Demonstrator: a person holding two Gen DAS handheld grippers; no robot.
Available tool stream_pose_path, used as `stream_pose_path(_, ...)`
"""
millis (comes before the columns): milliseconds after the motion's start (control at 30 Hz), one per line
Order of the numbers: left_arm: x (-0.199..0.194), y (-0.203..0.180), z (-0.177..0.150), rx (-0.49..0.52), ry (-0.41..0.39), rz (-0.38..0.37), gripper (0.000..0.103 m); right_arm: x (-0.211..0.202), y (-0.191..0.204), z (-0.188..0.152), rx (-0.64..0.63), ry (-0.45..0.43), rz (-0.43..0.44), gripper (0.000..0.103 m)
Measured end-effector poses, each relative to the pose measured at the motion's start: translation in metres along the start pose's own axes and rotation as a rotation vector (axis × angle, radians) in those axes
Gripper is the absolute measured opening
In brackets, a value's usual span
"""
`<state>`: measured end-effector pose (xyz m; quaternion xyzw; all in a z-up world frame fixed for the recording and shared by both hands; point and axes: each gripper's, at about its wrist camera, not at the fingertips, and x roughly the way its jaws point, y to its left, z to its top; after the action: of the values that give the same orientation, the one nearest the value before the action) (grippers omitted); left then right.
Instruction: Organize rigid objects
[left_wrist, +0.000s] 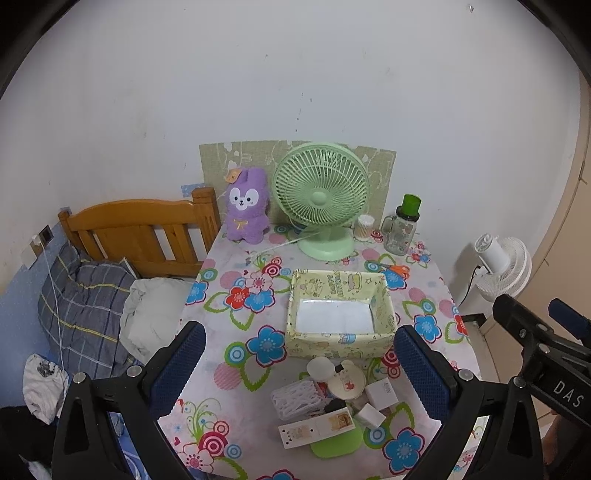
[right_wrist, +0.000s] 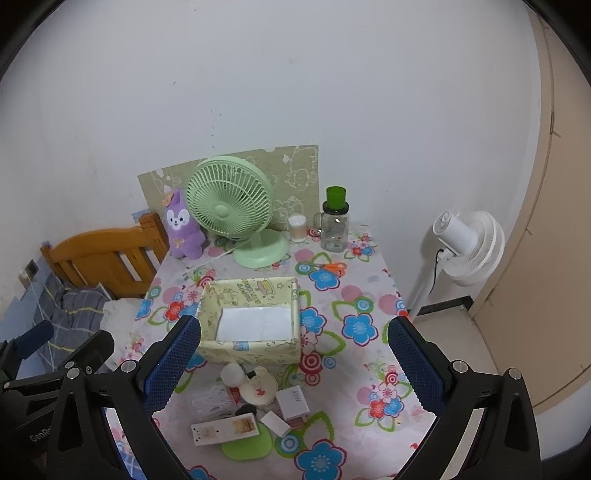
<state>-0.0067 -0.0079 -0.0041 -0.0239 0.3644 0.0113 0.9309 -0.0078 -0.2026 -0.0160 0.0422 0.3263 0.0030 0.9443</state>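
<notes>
1. The left gripper (left_wrist: 299, 363) and right gripper (right_wrist: 293, 360) are both hovering above the near table edge, fingers spread wide, holding nothing.
2. A pile of small items (left_wrist: 332, 398) is lying just ahead of and below both grippers: a long flat box (right_wrist: 224, 429), its long axis running left to right, white cubes, a round tin.
3. The empty yellow bin (left_wrist: 341, 315) is sitting just beyond the pile.
4. Neither gripper looks clearly nearer.
</notes>
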Motion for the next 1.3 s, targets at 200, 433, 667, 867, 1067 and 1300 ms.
stream_pose_path(200,-0.0009,-0.0005,-0.0008,0.003,-0.005,0.006,0.103,0.0028,-0.0003,0.0006,0.002,0.005,0.001,0.102)
stream_pose_path(433,0.0003,-0.0021,-0.0003,0.002,-0.003,0.006,0.103,0.0032,0.0012,-0.0001,-0.008,-0.004,-0.009,0.102)
stream_pose_path(667,0.0013,-0.0032,0.0006,0.0,-0.001,0.006,0.103,0.0033,-0.0007,-0.0017,-0.006,0.003,-0.008,0.102)
stream_pose_path(867,0.0011,-0.0043,-0.0011,0.003,0.001,0.007,0.103,0.0023,-0.0027,-0.0031,0.0,0.001,-0.004,0.102)
stream_pose_path(1067,0.0013,-0.005,-0.0018,0.003,0.0,0.007,0.103,0.0006,-0.005,-0.004,-0.001,-0.002,-0.009,0.102)
stream_pose_path(1300,0.0007,-0.0074,-0.0015,0.011,-0.006,0.01,0.103,-0.0009,-0.0063,-0.0035,-0.001,-0.004,-0.012,0.102)
